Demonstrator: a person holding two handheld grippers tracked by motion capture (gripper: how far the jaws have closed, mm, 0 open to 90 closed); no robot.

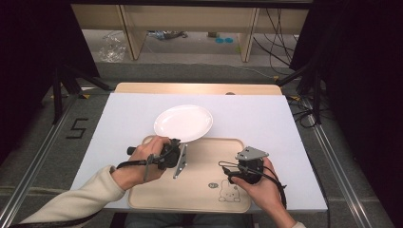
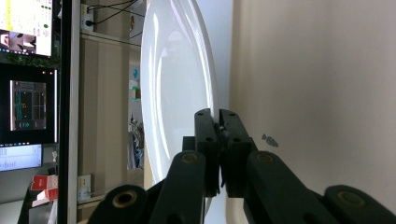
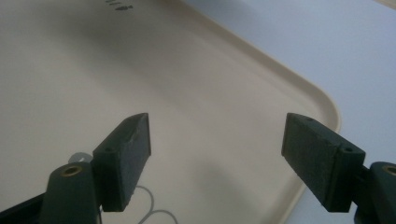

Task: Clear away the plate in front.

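Observation:
A white plate (image 1: 183,122) hangs tilted over the far left edge of a beige tray (image 1: 199,202). My left gripper (image 1: 175,144) is shut on the plate's near rim. In the left gripper view the plate (image 2: 177,84) stands on edge, with the black jaws of that gripper (image 2: 219,127) pinching its rim and the tray (image 2: 317,93) behind. My right gripper (image 1: 244,167) rests low over the tray's right part. In the right gripper view this gripper (image 3: 217,154) stands open, with bare tray (image 3: 187,70) between its fingers.
The tray lies on a white table cover (image 1: 266,118) at the near edge, and a rabbit print (image 1: 228,192) marks its near right corner. Dark stands (image 1: 62,85) flank the table. Monitors (image 2: 28,98) glow at the left in the left gripper view.

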